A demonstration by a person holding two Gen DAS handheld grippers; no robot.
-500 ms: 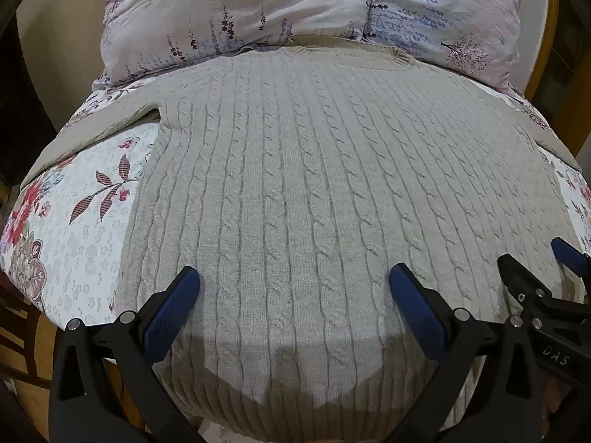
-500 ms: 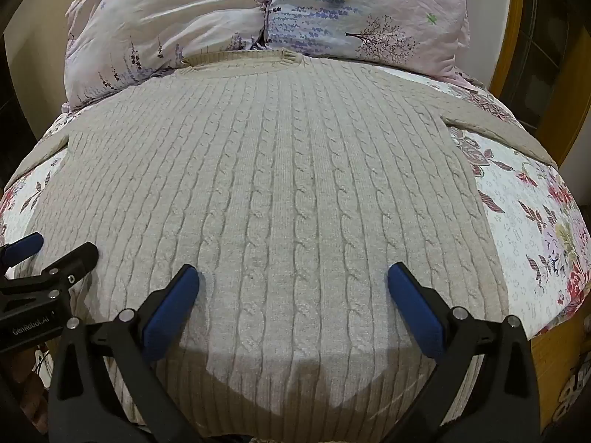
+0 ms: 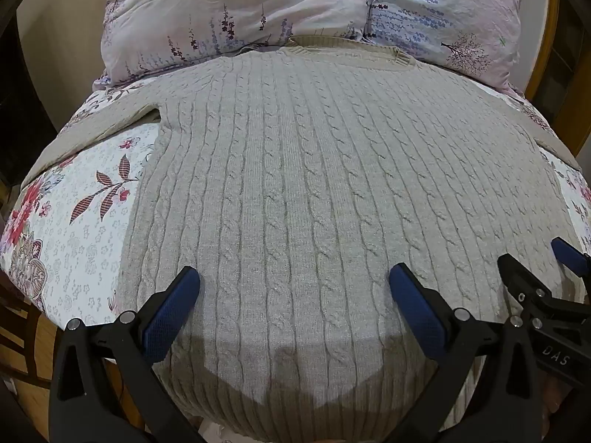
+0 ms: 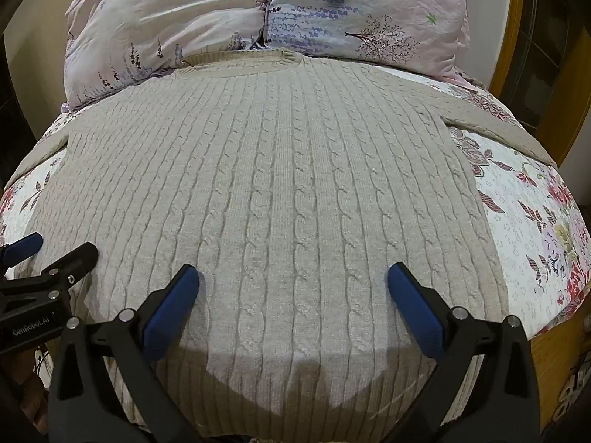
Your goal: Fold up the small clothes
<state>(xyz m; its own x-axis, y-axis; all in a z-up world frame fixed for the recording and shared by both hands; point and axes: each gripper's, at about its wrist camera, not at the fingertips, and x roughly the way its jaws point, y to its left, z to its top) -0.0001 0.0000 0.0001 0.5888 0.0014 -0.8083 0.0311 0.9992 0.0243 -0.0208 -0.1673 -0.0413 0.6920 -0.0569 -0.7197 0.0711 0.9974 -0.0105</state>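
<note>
While the sweater (image 3: pixel 332 192) is lying flat on the bed (image 3: pixel 85 243) (collar touching the pillows (image 4: pixel 258 11)), left gripper (image 3: pixel 294 288) and right gripper (image 4: pixel 293 286) are hovering spread wide, grasping nothing.

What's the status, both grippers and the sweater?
Left gripper open, right gripper open, both over the hem. Sweater flat on bedsheet, unfolded, collar by pillows. Nothing in the way.

There was one cable-knit sweater (image 3: pixel 295 192), two pillows (image 3: pixel 236 11) (image 3: pixel 443 14), one floral bedsheet (image 3: pixel 81 229) and two tongs (image 3: pixel 294 291) (image 4: pixel 293 288).
</note>
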